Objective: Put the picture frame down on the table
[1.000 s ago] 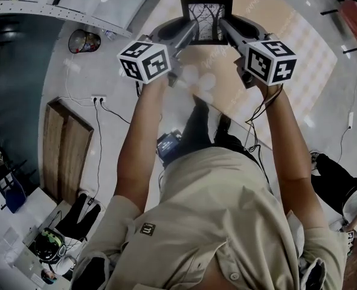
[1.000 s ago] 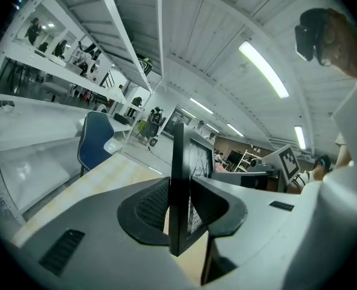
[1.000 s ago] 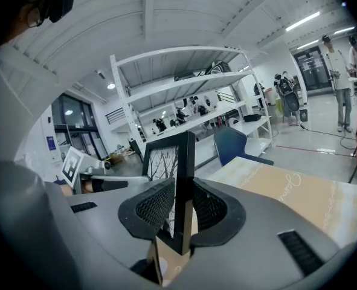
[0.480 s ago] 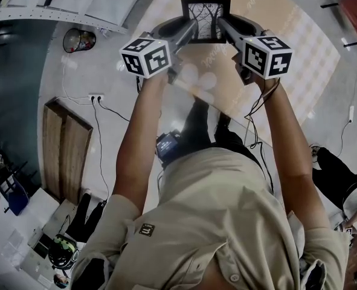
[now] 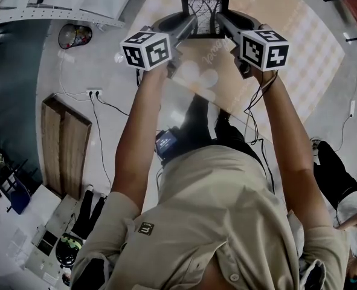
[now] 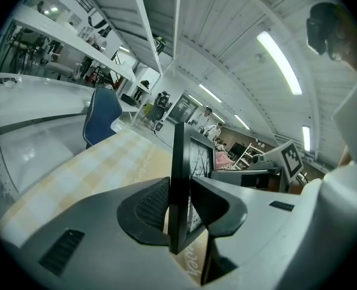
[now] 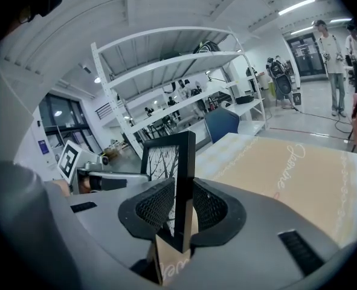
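A black picture frame (image 5: 205,15) with a bare-tree print is held upright in the air over the table (image 5: 287,47), which wears a beige and yellow checked cloth. My left gripper (image 5: 192,24) is shut on the frame's left edge (image 6: 178,186). My right gripper (image 5: 221,22) is shut on its right edge (image 7: 184,186). In the right gripper view the print (image 7: 166,162) faces the camera and the left gripper's marker cube (image 7: 69,160) shows beyond it. The frame's lower edge is hidden behind the jaws.
A blue chair (image 6: 102,113) stands at the table's far side. White shelving (image 7: 166,95) runs behind it. People stand in the background (image 7: 332,59). On the floor lie a wooden board (image 5: 60,144), cables and a power strip (image 5: 95,92).
Both grippers and the frame have drifted slightly up and away in the head view. The grip on the frame is the same.
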### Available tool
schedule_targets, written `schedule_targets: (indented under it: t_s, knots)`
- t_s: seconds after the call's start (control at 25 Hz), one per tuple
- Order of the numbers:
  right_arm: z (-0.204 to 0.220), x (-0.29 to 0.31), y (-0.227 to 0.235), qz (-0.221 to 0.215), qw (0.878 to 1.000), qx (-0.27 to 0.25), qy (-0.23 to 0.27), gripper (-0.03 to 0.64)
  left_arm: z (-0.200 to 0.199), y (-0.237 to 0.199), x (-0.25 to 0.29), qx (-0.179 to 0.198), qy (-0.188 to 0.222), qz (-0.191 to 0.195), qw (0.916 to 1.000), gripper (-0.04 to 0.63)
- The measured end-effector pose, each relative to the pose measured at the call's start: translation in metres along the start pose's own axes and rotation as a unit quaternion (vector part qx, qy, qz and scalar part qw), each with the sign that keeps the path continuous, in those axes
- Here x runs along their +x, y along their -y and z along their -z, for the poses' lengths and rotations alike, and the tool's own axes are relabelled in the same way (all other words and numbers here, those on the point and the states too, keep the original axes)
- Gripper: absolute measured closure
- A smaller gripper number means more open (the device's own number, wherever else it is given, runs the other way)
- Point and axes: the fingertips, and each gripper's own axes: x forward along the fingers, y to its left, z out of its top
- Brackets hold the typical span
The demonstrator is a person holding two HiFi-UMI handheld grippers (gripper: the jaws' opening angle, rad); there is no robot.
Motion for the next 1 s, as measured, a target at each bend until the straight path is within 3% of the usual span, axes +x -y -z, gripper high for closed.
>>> schedule_targets:
  t_s: [1.0]
  knots:
    - [0.041,0.030,0.030,0.024,0.998,0.010,-0.053,0.534,0.042,-0.037,0.029,-0.013,-0.056,-0.024,0.9981,0.499]
